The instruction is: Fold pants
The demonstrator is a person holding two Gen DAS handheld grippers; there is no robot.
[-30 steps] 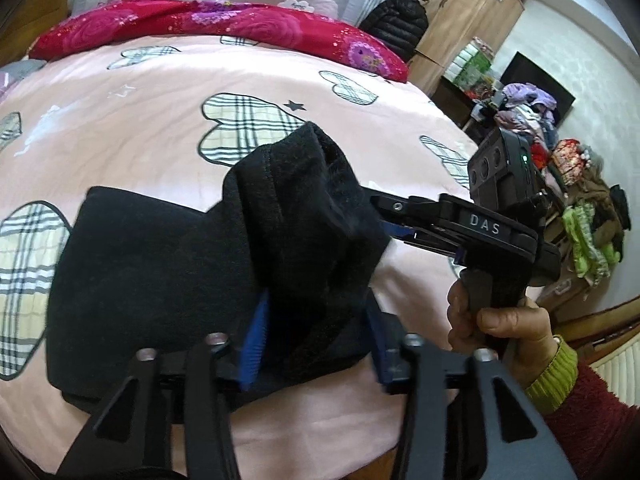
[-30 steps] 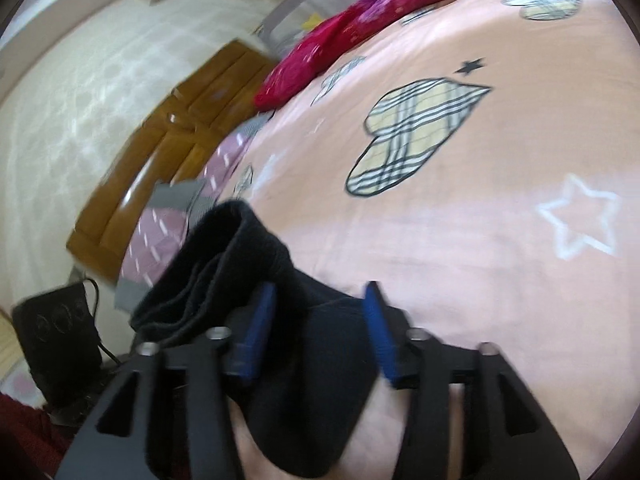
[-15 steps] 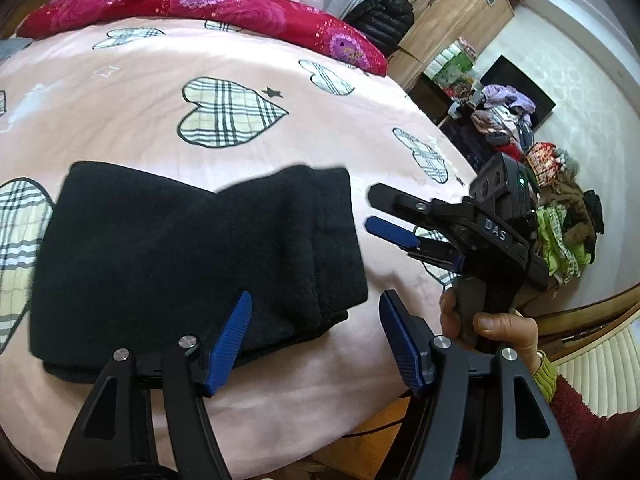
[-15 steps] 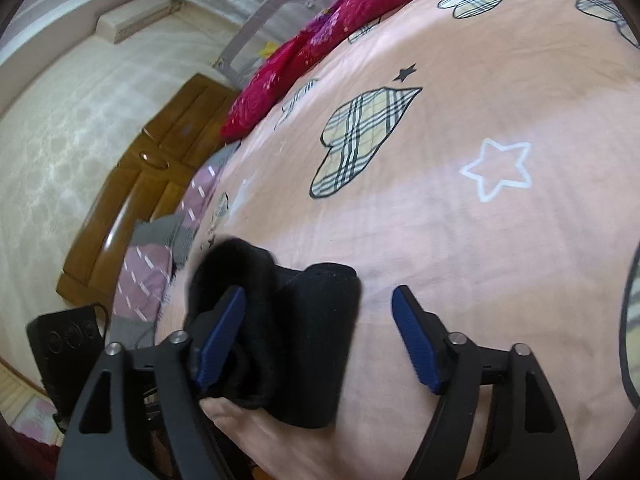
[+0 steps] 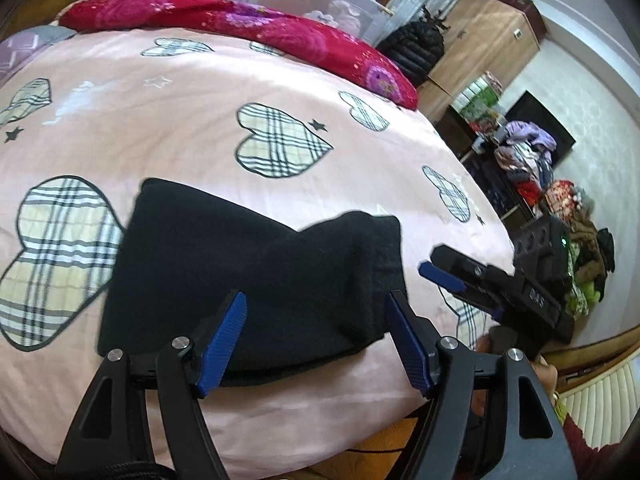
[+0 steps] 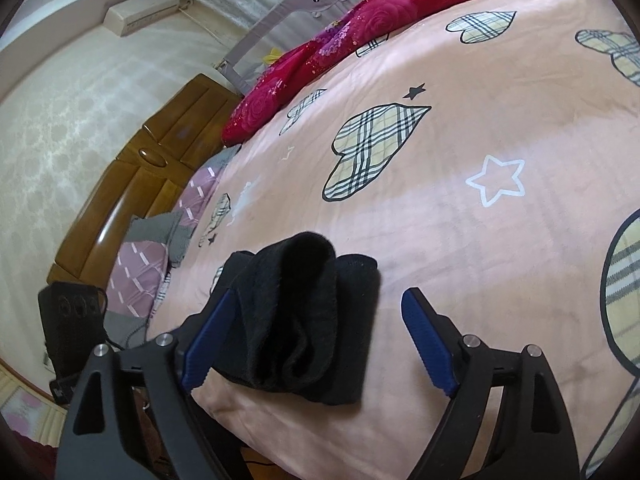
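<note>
The black pants (image 5: 248,272) lie folded into a thick rectangle on the pink bed cover near its front edge. In the right wrist view the pants (image 6: 304,320) show end-on as a stacked bundle. My left gripper (image 5: 316,340) is open and empty, just in front of the pants. My right gripper (image 6: 316,344) is open and empty, its blue pads on either side of the bundle's end without touching it. The right gripper also shows in the left wrist view (image 5: 460,280), just right of the pants.
The pink bed cover (image 5: 160,128) with plaid hearts spreads beyond the pants. A red floral quilt (image 5: 240,24) lies along the far side. A wooden headboard (image 6: 132,184) and pillows (image 6: 140,272) are at the left. Clothes piles (image 5: 528,160) stand past the bed's right edge.
Both grippers opened and let go of the pants, which dropped flat onto the bed. Both grippers drew back a little from the fabric.
</note>
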